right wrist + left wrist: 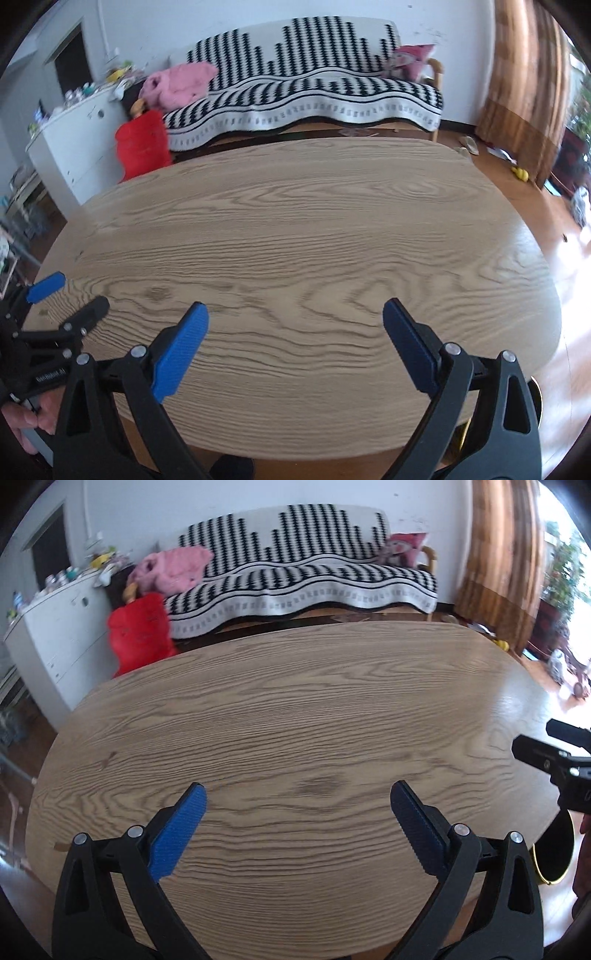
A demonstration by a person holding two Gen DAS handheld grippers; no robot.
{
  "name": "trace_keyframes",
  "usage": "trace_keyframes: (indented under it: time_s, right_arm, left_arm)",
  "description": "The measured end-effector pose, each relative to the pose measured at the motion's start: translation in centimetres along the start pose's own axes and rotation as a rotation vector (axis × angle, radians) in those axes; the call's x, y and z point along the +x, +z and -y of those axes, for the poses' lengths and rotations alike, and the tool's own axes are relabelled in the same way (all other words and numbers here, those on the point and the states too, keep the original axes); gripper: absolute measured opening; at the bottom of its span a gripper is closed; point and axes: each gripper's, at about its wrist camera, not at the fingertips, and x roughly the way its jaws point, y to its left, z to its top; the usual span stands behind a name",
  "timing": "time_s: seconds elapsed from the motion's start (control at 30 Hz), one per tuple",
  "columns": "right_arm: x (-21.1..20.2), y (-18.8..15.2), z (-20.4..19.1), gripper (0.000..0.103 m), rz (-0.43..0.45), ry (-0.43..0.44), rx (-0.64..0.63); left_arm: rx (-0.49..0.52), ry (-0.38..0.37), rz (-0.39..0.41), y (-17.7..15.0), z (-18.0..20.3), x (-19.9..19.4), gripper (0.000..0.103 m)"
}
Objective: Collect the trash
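Note:
My left gripper (298,794) is open and empty, its blue pads spread wide above the wooden table (295,709). My right gripper (295,314) is open and empty above the same table (314,221). No trash shows on the tabletop in either view. A black bin with a yellow rim (554,849) sits below the table's right edge, partly hidden. The right gripper's body (554,760) shows at the right edge of the left wrist view. The left gripper (68,291) shows at the left of the right wrist view.
A sofa with a black-and-white cover (295,572) stands behind the table, with a pink garment (173,568) on it. A red bag (140,638) and a white cabinet (55,638) stand at the left. A brown curtain (495,554) hangs at the right.

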Motion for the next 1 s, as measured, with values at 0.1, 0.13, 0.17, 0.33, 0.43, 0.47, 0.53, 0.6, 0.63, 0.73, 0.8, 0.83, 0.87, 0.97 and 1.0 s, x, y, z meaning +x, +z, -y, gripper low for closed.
trace_keyframes:
  time_s: [0.1, 0.13, 0.17, 0.33, 0.43, 0.47, 0.53, 0.6, 0.63, 0.73, 0.8, 0.83, 0.87, 0.97, 1.0]
  right_arm:
    - [1.1, 0.0, -1.1, 0.092, -0.015, 0.012, 0.003]
    - [1.3, 0.0, -1.4, 0.092, -0.018, 0.012, 0.003]
    - [1.6, 0.1, -1.5, 0.092, -0.019, 0.012, 0.003]
    - [1.8, -0.4, -1.3, 0.092, -0.027, 0.010, -0.002]
    - [1.8, -0.6, -1.1, 0.092, -0.030, 0.013, -0.002]
    - [1.8, -0.6, -1.1, 0.092, -0.030, 0.013, -0.003]
    - [1.8, -0.7, -1.0, 0.092, -0.033, 0.014, -0.005]
    - [1.7, -0.7, -1.0, 0.092, -0.031, 0.011, -0.009]
    - [1.7, -0.7, -0.9, 0.092, -0.030, 0.012, -0.008]
    - [1.5, -0.7, -0.8, 0.092, -0.027, 0.010, -0.008]
    - [1.5, -0.7, -0.7, 0.092, -0.028, 0.010, -0.007]
    - [1.4, -0.8, -0.7, 0.092, -0.029, 0.008, -0.007]
    - [1.4, -0.8, -0.6, 0.092, -0.027, 0.007, -0.008]
    - [1.3, -0.9, -0.6, 0.092, -0.027, 0.007, -0.006]
    - [1.2, -1.0, -0.5, 0.092, -0.028, 0.008, -0.006]
  left_arm:
    - [-0.032, -0.003, -0.004, 0.1, -1.5, 0.2, 0.097]
    - [-0.039, -0.008, -0.006, 0.2, -2.0, 0.4, 0.097]
    - [-0.046, -0.012, -0.008, 0.3, -2.4, 0.6, 0.097]
    - [-0.042, -0.016, -0.007, 0.3, -2.7, 0.7, 0.097]
    - [-0.039, -0.016, -0.008, 0.5, -2.5, 0.8, 0.097]
    - [-0.037, -0.014, -0.009, 0.5, -2.4, 0.9, 0.097]
    - [-0.034, -0.011, -0.011, 0.4, -2.4, 0.9, 0.097]
    - [-0.030, -0.011, -0.011, 0.5, -2.4, 1.0, 0.097]
    - [-0.031, -0.010, -0.010, 0.5, -2.4, 1.0, 0.097]
    - [-0.033, -0.010, -0.012, 0.5, -2.4, 1.0, 0.097]
    - [-0.032, -0.008, -0.012, 0.5, -2.3, 1.1, 0.097]
    - [-0.031, -0.009, -0.012, 0.5, -2.3, 1.1, 0.097]
    - [-0.031, -0.010, -0.012, 0.5, -2.3, 1.0, 0.097]
    - [-0.029, -0.010, -0.011, 0.4, -2.4, 1.1, 0.097]
    - [-0.030, -0.010, -0.012, 0.4, -2.5, 1.1, 0.097]
